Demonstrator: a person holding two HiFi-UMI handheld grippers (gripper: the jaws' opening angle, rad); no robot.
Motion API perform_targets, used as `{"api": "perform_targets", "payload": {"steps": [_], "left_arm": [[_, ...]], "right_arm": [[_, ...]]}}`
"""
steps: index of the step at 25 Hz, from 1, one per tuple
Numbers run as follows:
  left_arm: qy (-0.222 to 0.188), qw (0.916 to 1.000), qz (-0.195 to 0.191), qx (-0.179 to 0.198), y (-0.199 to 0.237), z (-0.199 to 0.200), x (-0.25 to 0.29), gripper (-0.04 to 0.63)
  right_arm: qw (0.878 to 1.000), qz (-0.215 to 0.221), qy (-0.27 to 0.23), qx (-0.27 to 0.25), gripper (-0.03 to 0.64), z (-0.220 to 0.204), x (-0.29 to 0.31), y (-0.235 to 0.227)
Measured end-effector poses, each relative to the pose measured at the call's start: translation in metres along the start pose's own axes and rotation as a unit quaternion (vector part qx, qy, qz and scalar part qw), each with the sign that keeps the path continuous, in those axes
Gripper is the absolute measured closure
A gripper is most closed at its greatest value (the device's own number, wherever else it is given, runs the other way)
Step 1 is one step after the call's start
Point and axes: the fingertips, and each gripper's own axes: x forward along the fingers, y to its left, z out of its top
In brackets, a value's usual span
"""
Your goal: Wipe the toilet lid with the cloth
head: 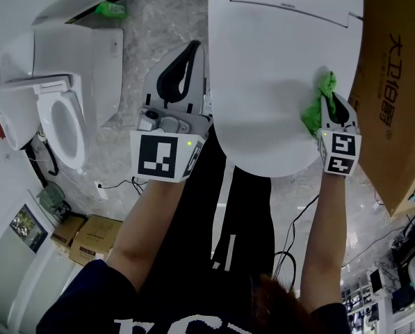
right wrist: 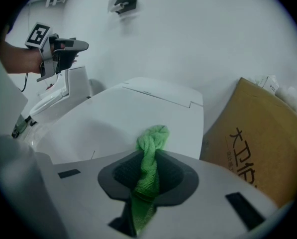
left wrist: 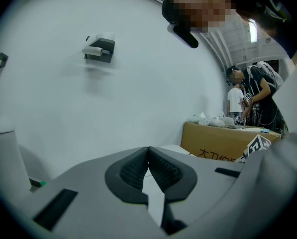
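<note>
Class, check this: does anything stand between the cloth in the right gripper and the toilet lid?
Nothing visible does. The right gripper is clamped on the green cloth, which already sits at the right side of the toilet lid.

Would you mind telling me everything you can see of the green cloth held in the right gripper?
The green cloth is bright, with a looped, towel-like texture. It is bunched into a twisted wad, not spread flat. The right gripper has its jaws shut on its middle, so a knot pokes out beyond the tips and a tail hangs behind them. In the head view it appears pressed against the white toilet lid near the lid's right edge, beside a cardboard box.
</note>
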Motion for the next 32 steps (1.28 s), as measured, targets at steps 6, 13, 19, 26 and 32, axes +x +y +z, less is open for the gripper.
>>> {"api": "perform_targets", "payload": {"steps": [6,13,19,26,32], "left_arm": [[0.0,1.0,0.001,0.001,-0.005,0.001,0.002,0.575],[0.007,0.9999,-0.009,0.004,-0.01,-0.003,-0.003,0.575],[0.011,0.9999,-0.011,0.0,-0.015,-0.008,-0.001,0.577],[0.007,0.9999,-0.015,0.0,-0.019,-0.008,-0.001,0.577],[0.008,1.0,-0.006,0.0,-0.008,-0.006,-0.006,0.575]], "right_arm": [[1.0,-0.027,0.0,0.015,0.532,-0.01,-0.003,-0.029],[0.998,-0.054,0.018,0.034,0.532,-0.023,-0.009,-0.06],[0.994,-0.082,0.07,-0.018,0.534,-0.035,-0.02,-0.076],[0.995,-0.067,-0.005,0.073,0.534,-0.016,-0.064,-0.08],[0.988,0.064,-0.059,0.125,0.533,0.047,-0.074,0.004]]}}
